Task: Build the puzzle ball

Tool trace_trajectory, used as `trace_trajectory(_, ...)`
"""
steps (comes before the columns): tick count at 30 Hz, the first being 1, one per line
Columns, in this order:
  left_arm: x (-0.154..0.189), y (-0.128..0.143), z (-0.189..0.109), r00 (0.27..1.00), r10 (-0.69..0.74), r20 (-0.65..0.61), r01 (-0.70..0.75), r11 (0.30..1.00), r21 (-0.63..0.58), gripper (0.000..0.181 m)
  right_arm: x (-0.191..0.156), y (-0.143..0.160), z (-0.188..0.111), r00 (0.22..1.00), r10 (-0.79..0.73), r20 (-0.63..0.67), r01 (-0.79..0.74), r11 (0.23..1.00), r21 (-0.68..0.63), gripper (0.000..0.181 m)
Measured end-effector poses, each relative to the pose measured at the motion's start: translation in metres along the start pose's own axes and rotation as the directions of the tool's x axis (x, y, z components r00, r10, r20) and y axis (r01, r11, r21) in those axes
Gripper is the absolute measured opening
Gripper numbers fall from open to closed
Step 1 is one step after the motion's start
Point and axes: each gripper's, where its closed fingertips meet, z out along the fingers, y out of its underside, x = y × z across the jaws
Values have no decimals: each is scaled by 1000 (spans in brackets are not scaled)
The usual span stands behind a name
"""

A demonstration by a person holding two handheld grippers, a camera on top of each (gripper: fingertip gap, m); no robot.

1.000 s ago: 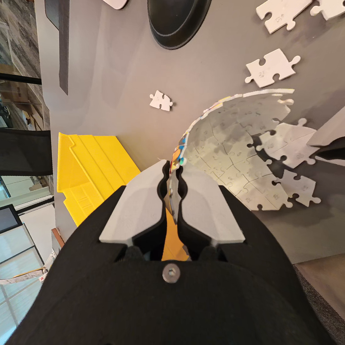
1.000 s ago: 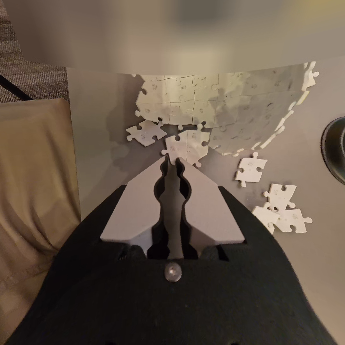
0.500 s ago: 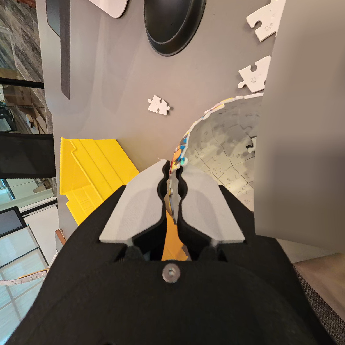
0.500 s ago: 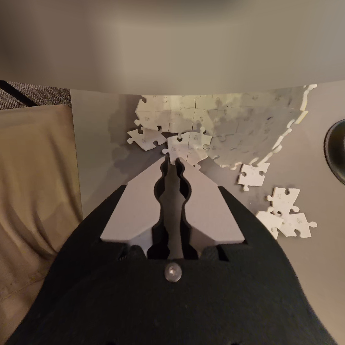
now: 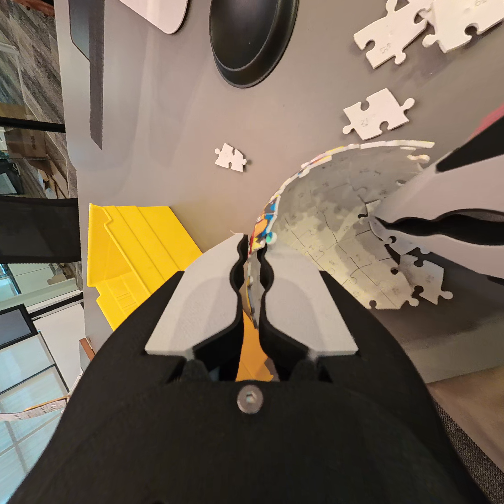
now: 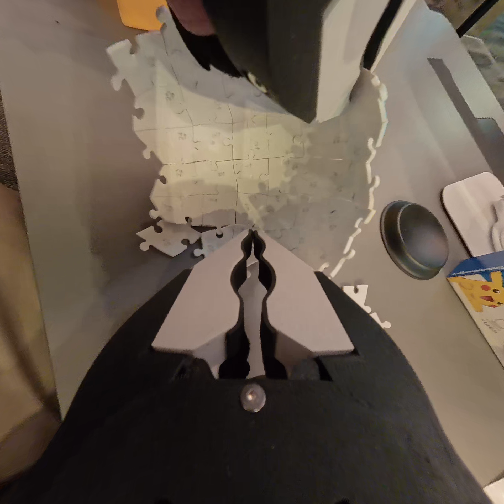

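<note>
The partly built puzzle ball (image 5: 335, 218) is a curved shell, white inside and coloured outside, standing on the grey table (image 5: 177, 136). My left gripper (image 5: 252, 245) is shut on the shell's rim and holds it on edge. My right gripper (image 6: 252, 231) is shut on a white puzzle piece (image 6: 215, 244) and holds it against the shell's lower edge (image 6: 245, 191). In the left wrist view the right gripper (image 5: 377, 221) comes in from the right with the piece at the shell's open edge. The left gripper's black body (image 6: 259, 54) hides the shell's top.
Loose white pieces lie on the table (image 5: 229, 161), (image 5: 377, 118), (image 5: 390, 41), (image 6: 166, 240), (image 6: 360, 302). A black round dish (image 5: 251, 41) sits beyond the shell and a yellow bin (image 5: 136, 259) to its left. A picture box (image 6: 480, 289) and a white tray (image 6: 474, 212) stand at the right. Spacing between my two grippers at the tips: around 9 cm. Left tips and right tips are each some 15 cm from the black round dish (image 5: 251, 41). My right wrist view (image 6: 409, 229) looks at it from another angle.
My right gripper has carried its piece forward, up to the shell's lower edge. My left gripper has stayed shut on the rim, with the shell tilted slightly.
</note>
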Motion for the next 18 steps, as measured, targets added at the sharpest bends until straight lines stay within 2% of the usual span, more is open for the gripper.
trace_trajectory(6, 0, -1, 0, 1000, 0, -3, 0, 1000, 3, 6, 2, 3, 8, 995, -85, -55, 83, 996, -27, 0)
trace_trajectory(18, 1, -2, 0, 1000, 7, 1, -7, 1000, 2, 5, 2, 2, 12, 975, -203, -87, 199, 978, -60, 0)
